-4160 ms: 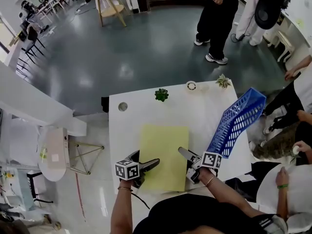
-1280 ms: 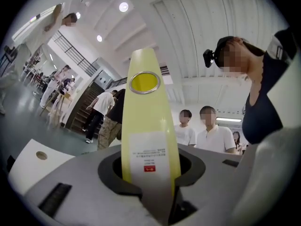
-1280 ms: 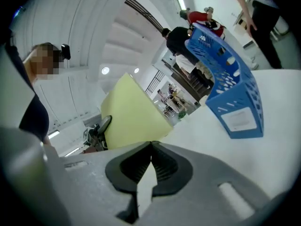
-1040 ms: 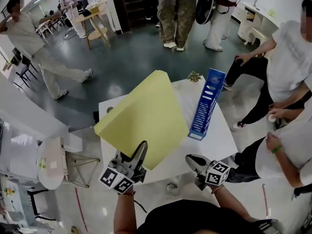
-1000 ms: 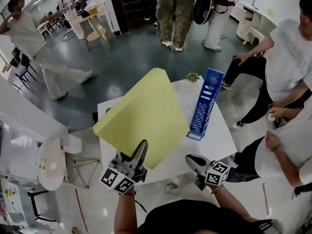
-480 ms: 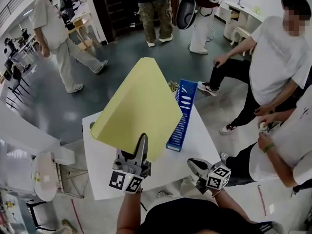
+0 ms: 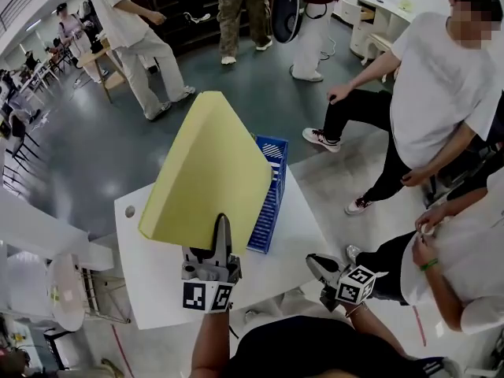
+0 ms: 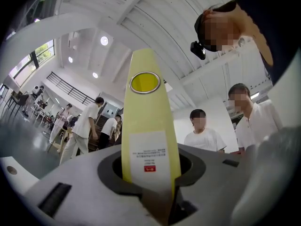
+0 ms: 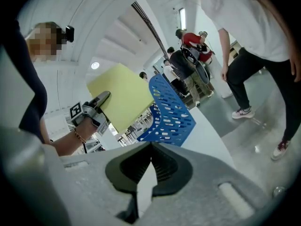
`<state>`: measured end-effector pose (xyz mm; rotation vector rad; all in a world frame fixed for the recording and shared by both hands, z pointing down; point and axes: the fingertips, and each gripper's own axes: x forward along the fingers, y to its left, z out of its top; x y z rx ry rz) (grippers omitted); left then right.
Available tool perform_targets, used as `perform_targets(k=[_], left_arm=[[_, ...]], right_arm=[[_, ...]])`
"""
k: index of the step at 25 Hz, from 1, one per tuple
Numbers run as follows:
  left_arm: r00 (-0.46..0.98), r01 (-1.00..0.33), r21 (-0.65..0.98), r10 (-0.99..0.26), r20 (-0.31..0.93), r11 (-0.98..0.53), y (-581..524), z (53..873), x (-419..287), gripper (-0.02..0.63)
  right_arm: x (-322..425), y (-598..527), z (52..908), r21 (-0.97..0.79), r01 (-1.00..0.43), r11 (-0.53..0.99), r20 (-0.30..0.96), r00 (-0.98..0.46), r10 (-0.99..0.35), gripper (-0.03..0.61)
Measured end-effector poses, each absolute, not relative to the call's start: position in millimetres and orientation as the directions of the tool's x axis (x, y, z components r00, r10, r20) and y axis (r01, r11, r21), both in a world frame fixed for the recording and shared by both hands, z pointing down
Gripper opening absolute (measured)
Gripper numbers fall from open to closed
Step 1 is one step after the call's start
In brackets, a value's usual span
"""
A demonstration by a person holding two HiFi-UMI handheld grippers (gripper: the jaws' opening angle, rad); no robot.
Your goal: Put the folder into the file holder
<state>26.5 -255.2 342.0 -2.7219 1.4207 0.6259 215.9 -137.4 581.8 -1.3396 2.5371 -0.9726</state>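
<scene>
Here we go, the left claw (image 7: 221,228) is clenched on the yellow folder (image 7: 206,168), gripping near its lower edge; folder's up in the air, tilted, well above the white tabletop (image 7: 153,278); not in the holder yet. In the left gripper view the jaws pinch the folder's spine, seen edge-on; there's a round metal-rimmed hole (image 8: 145,82) up top and a white label (image 8: 149,158) below it, print too small to read. The blue file holder (image 7: 269,199) stands upright on the tabletop toward its right side, perforated walls, open top; from the head view the folder's right edge overlaps the holder's left wall and covers part of it; whether they touch, can't tell. The right gripper view puts the folder just left of the holder's slanted front, one corner crossing in front of the blue mesh. Now the right claw (image 7: 317,264): it hangs low by the tabletop's near-right corner, apart from holder and folder; jaws pressed together, nothing b/w them. Around the tabletop: a person in a white tee (image 7: 433,85) leaning in at right; another person's hands (image 7: 421,235) close by, lower right; someone in light clothes (image 7: 138,34) on the dark floor (image 7: 94,148) at back left; more legs along the top.
</scene>
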Motion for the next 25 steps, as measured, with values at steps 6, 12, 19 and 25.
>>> perform_targets(k=[6, 12, 19, 25], left_arm=[[0.492, -0.822, 0.126, -0.803, -0.337, -0.556, -257.8, 358.6, 60.9, 0.147], [0.48, -0.836, 0.111, -0.813, -0.33, -0.538, -266.5, 374.2, 88.1, 0.147], [0.471, -0.856, 0.078, -0.833, -0.291, -0.511, -276.8, 402.7, 103.0, 0.149], [0.464, -0.866, 0.082, -0.852, -0.242, -0.494, -286.9, 428.7, 108.5, 0.152]], right_arm=[[248.3, -136.8, 589.0, -0.595, -0.703, 0.389, 0.198, -0.597, -0.777, -0.003], [280.2, -135.6, 594.1, -0.602, -0.711, 0.364, 0.208, -0.58, -0.788, -0.003], [299.8, -136.2, 600.4, -0.608, -0.717, 0.341, 0.215, -0.562, -0.799, -0.003], [310.0, -140.9, 601.7, -0.608, -0.723, 0.33, 0.219, -0.551, -0.805, -0.003]])
